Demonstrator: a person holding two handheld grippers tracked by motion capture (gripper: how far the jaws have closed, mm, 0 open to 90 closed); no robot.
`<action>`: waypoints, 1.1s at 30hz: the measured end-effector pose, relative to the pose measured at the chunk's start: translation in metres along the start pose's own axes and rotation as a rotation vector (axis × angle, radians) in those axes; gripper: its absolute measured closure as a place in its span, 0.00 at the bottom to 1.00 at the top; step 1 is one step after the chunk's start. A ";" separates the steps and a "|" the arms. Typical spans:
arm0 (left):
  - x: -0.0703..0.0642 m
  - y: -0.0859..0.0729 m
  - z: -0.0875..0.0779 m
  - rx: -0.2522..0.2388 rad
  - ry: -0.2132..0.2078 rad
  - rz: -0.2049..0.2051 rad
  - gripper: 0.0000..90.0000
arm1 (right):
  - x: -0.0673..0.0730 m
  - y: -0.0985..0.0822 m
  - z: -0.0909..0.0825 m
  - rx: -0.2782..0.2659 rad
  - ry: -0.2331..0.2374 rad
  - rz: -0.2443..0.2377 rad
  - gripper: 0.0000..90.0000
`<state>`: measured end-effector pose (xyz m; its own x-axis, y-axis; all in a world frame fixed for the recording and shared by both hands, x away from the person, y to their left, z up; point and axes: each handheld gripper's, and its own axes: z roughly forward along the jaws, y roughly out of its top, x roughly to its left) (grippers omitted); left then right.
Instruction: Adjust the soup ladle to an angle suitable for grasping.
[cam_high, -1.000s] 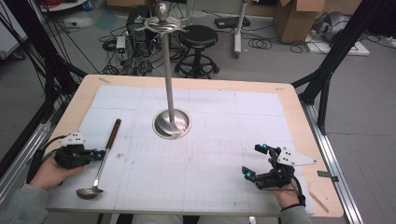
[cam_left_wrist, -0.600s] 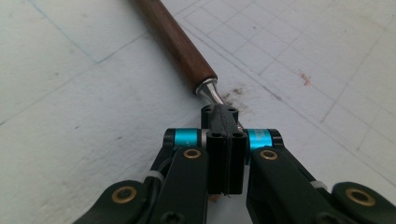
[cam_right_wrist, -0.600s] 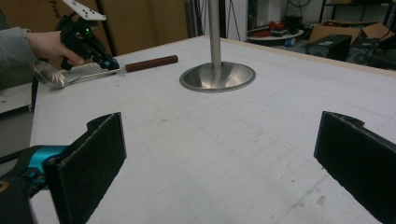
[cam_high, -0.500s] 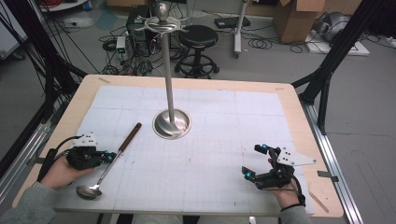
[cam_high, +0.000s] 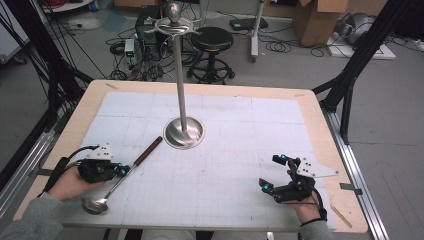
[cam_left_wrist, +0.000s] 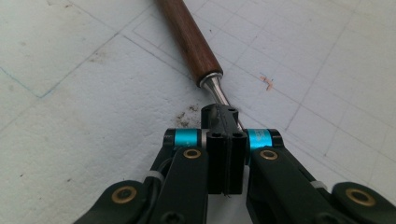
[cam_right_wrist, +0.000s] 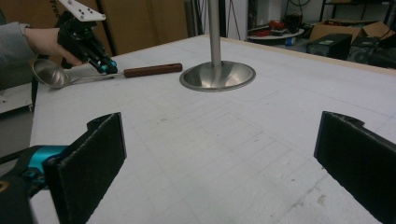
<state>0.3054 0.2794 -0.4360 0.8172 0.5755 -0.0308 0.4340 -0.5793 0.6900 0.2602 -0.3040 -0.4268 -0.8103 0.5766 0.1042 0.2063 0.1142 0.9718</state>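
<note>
The left gripper (cam_high: 121, 170) is clenched on the thin steel shank of a long steel ladle with a dark wooden handle (cam_high: 120, 177); in the left gripper view the black jaws are seen pressed together on the shank (cam_left_wrist: 223, 99) just below the metal collar of the wooden grip (cam_left_wrist: 189, 39). The round bowl of the ladle (cam_high: 94, 204) is located behind the left gripper, on the person's side, and the wooden grip extends beyond the jaw tips toward the round base of a tall steel hanging stand (cam_high: 184, 132). The grip end is near that base but apart from it. The right gripper (cam_high: 274, 172) is released: its two black pads (cam_right_wrist: 95, 156) are held wide apart with nothing between them, low over the white gridded mat (cam_high: 230, 150). The stand base is positioned ahead of the right gripper, and the ladle (cam_right_wrist: 100, 74) is seen well apart from it, ahead and to the left in the right gripper view.
</note>
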 end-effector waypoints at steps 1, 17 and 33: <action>0.000 0.001 0.000 0.006 0.000 0.004 1.00 | 0.000 0.000 0.000 0.000 -0.001 -0.003 0.01; 0.013 0.015 0.013 -0.004 0.040 -0.072 1.00 | 0.001 0.000 0.000 0.000 0.005 -0.007 0.01; -0.002 0.038 0.032 0.017 0.009 -0.008 1.00 | 0.001 0.001 0.001 0.006 0.007 -0.004 0.01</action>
<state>0.3322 0.2377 -0.4335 0.8102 0.5855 -0.0293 0.4470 -0.5847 0.6770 0.2600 -0.3029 -0.4262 -0.8150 0.5705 0.1013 0.2058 0.1215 0.9710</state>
